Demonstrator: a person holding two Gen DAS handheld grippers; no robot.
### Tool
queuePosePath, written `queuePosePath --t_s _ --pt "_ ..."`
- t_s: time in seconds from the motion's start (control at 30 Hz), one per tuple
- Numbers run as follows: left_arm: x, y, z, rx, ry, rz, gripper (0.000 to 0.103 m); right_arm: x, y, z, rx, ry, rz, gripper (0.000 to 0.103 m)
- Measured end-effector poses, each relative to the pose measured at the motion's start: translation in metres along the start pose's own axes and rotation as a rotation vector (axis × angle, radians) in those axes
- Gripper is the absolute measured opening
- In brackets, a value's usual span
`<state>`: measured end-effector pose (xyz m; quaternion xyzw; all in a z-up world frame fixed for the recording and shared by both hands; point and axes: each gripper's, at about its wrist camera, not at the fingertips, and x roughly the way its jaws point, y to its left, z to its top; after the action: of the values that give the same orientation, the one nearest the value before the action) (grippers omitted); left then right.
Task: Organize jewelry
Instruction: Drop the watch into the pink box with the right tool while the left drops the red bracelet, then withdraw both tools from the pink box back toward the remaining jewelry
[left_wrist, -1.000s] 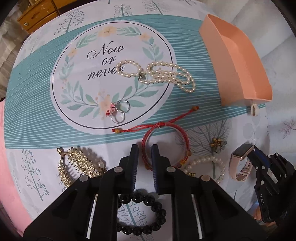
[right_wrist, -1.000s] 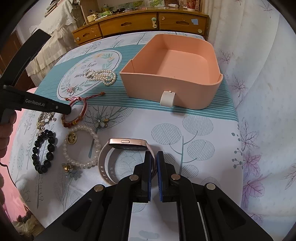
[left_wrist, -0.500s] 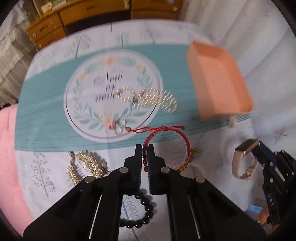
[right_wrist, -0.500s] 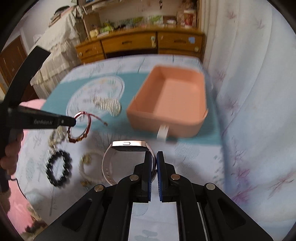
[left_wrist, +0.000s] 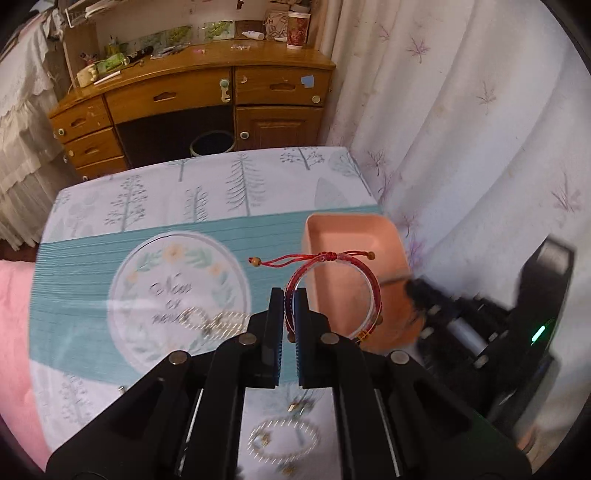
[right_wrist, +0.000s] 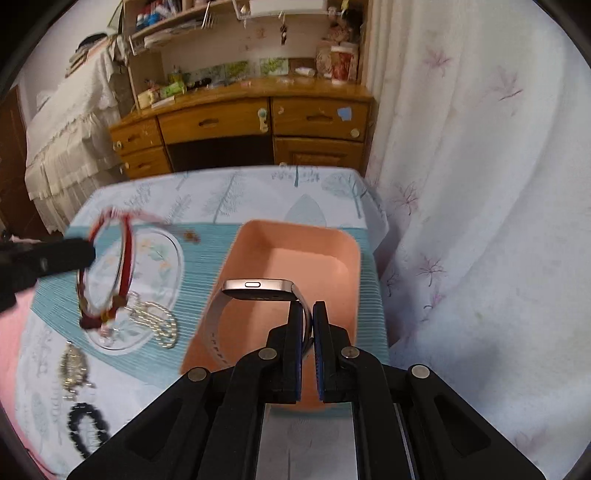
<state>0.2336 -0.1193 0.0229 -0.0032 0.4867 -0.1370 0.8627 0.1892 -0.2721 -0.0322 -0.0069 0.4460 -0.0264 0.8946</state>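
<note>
Above tablecloth (left_wrist: 229, 206), both tilted grippers hold pieces, apparently over tray (right_wrist: 295, 236).

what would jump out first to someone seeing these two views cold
Two pieces of jewelry held in the air: the left gripper is shut on a red cord bracelet, and the right gripper pinches the strap of a rose-gold watch. Both hang in front of the empty peach tray on the tree-print tablecloth.

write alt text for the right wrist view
The right hand-held gripper holds a pink watch by its strap above a peach tray. Left of it, the other hand-held gripper lifts a red bracelet over the tablecloth.
</note>
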Motion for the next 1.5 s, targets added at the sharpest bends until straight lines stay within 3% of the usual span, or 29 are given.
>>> queuePosePath --t_s 0.27,0.33,0.47,0.77,1.0,1.07,1.13,1.2,1.43,1.5 --pt "0.079 -0.007 0.012 -0.021 0.048 -0.031 0.003 0.07 0.013 -0.026 -0.075 0.106 0.138 0.005" --pt "0.093 -0.01 0.009 -0.01 0.064 -0.029 0.003 0.079 0.017 -0.035 -0.108 0.115 0.138 0.005" --pt "0.117 -0.014 0.0 0.011 0.097 -0.029 0.003 0.082 0.008 -0.05 -0.108 0.129 0.239 0.006" --pt "0.119 -0.014 -0.017 0.044 0.126 -0.047 0.003 0.061 0.017 -0.078 -0.214 0.128 0.3 0.006" --pt "0.117 -0.02 -0.017 0.062 0.105 -0.037 0.003 0.045 0.001 -0.074 -0.079 0.088 0.25 0.006" --pt "0.118 -0.02 -0.015 0.066 0.095 -0.021 0.004 0.043 -0.004 -0.068 -0.053 0.088 0.256 0.011" --pt "0.121 -0.019 -0.015 0.065 0.112 -0.017 0.004 0.04 -0.008 -0.062 -0.039 0.093 0.243 0.037" --pt "0.124 -0.017 -0.015 0.061 0.135 -0.026 0.004 0.036 -0.012 -0.058 -0.03 0.07 0.218 0.05" --pt "0.113 -0.017 -0.025 0.094 0.163 -0.065 0.007 0.016 -0.023 -0.056 0.02 0.066 0.209 0.05" --pt "0.103 -0.018 -0.031 0.118 0.167 -0.056 0.015 0.006 -0.02 -0.059 0.02 0.064 0.204 0.05"
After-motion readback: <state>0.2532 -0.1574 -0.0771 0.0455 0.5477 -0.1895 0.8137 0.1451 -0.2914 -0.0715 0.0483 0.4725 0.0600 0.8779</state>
